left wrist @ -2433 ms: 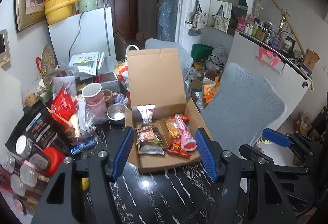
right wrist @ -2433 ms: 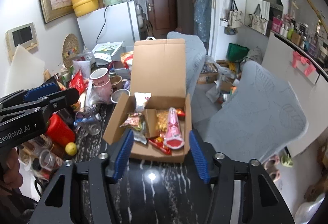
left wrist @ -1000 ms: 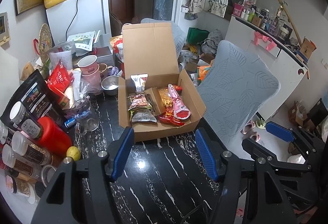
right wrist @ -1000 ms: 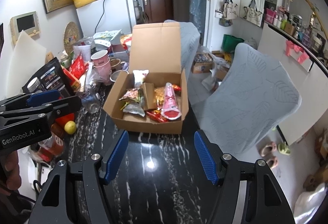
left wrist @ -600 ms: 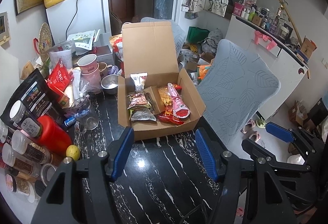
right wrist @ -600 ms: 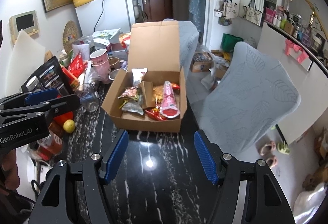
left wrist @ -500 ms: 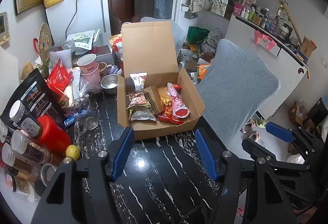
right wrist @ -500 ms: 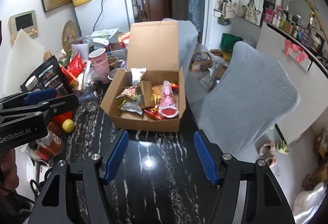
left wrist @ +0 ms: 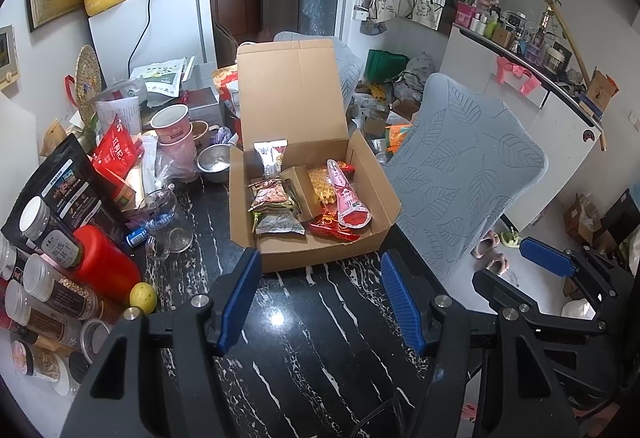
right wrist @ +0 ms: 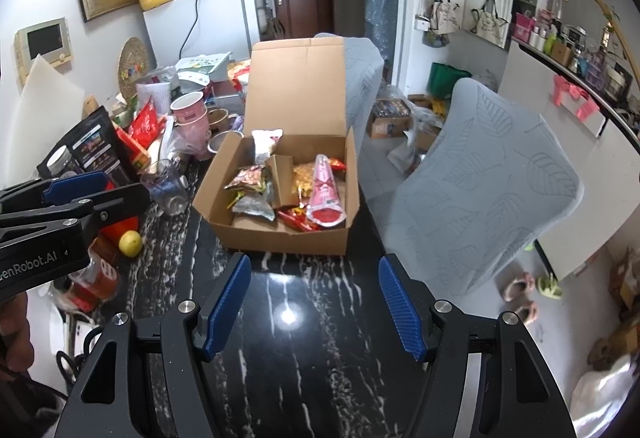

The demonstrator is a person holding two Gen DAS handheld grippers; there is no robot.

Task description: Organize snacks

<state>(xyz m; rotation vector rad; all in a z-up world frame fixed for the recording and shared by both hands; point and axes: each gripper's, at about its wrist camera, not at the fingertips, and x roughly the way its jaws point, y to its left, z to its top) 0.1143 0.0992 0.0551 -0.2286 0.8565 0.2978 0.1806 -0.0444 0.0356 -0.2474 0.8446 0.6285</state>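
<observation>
Both tongs have drawn back from the cardboard box (left wrist: 316, 197), which earlier sat between the left pads and now lies beyond them. We hold the left tongs (left wrist: 320, 298) released and empty over the black marbled desk (left wrist: 320, 358). At left, spice jars (left wrist: 52, 290), a red canister (left wrist: 104, 262) and a lemon (left wrist: 143, 296) crowd the desk edge. Centre, the box stands lid-up so we can sort into it: foil snack packets (left wrist: 276, 205) left of its cardboard divider (left wrist: 298, 193), a pink cone-shaped pack (left wrist: 346, 193) right of it. The right tongs (right wrist: 316, 302) hang released too. Beyond the desk stands a leaf-patterned chair (right wrist: 480, 197) in a cluttered room.
</observation>
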